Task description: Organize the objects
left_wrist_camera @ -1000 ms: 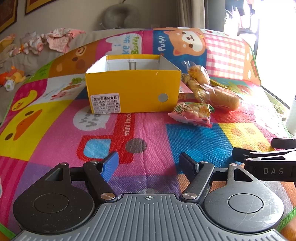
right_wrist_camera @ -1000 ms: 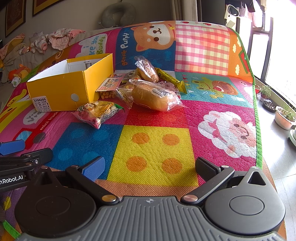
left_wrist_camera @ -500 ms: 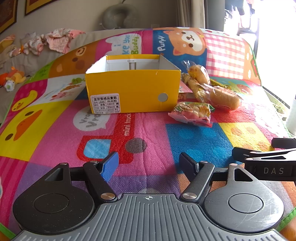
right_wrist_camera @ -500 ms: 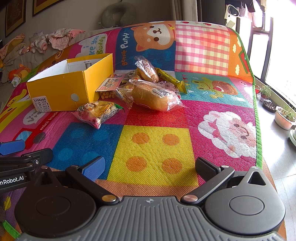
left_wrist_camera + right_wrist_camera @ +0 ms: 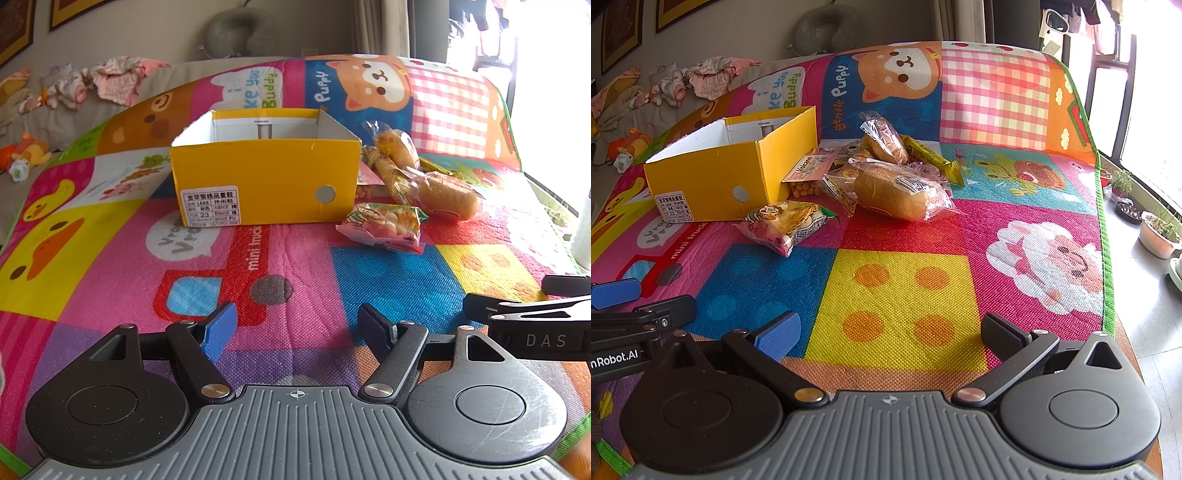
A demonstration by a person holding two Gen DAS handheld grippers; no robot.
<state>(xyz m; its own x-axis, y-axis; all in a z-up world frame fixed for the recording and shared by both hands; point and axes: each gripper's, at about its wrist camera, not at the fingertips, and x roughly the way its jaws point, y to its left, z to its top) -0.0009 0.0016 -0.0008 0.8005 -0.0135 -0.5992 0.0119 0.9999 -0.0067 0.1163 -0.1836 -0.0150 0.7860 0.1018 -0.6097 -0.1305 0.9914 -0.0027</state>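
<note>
Bright daylight enters from the tall window (image 5: 1145, 110) on the right, blown out to white glare in both views; the colourful woven cartoon play mat (image 5: 905, 295) is sharp and evenly lit; fisheye lenses curve the edges; shadows are soft.

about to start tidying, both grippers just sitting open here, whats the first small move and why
Probably reach the right gripper forward and left to the pink candy bag. It is the nearest snack, lying apart from the pile, just in front of the yellow box, whose visible part looks empty. Both the right and the left gripper are open and hold nothing.
</note>
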